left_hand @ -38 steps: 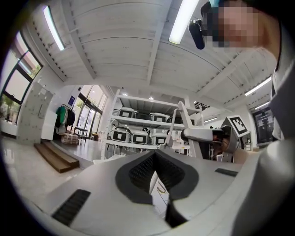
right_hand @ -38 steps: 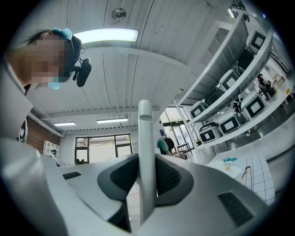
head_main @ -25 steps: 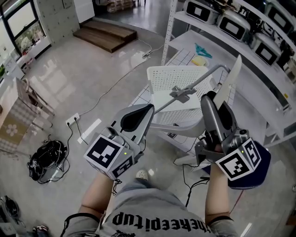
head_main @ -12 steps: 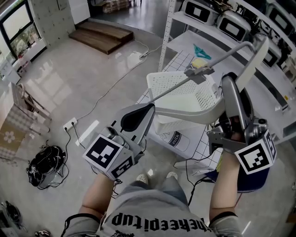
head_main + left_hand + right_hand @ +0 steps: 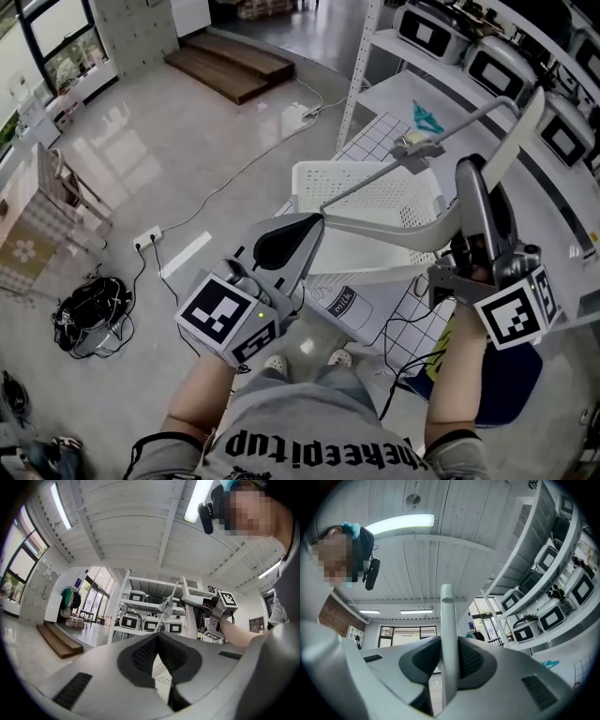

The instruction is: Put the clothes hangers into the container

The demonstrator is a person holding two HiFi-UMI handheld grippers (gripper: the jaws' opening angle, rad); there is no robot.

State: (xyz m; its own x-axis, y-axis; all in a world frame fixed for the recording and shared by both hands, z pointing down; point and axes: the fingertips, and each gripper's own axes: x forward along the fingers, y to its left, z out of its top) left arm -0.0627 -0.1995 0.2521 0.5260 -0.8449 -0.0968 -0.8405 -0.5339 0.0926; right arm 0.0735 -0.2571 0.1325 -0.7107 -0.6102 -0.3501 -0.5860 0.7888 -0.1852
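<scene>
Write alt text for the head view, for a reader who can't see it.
A person's right claw grips a white clothes hanger, held in the air over a white perforated container on the floor. The left claw is closed, its tip at the hanger's far end. At the right stand shelves of appliances.

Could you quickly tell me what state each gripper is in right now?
Left gripper: closed, apparently pinching the near end of the clothes hanger.
Right gripper: closed on the clothes hanger's white bar.
</scene>
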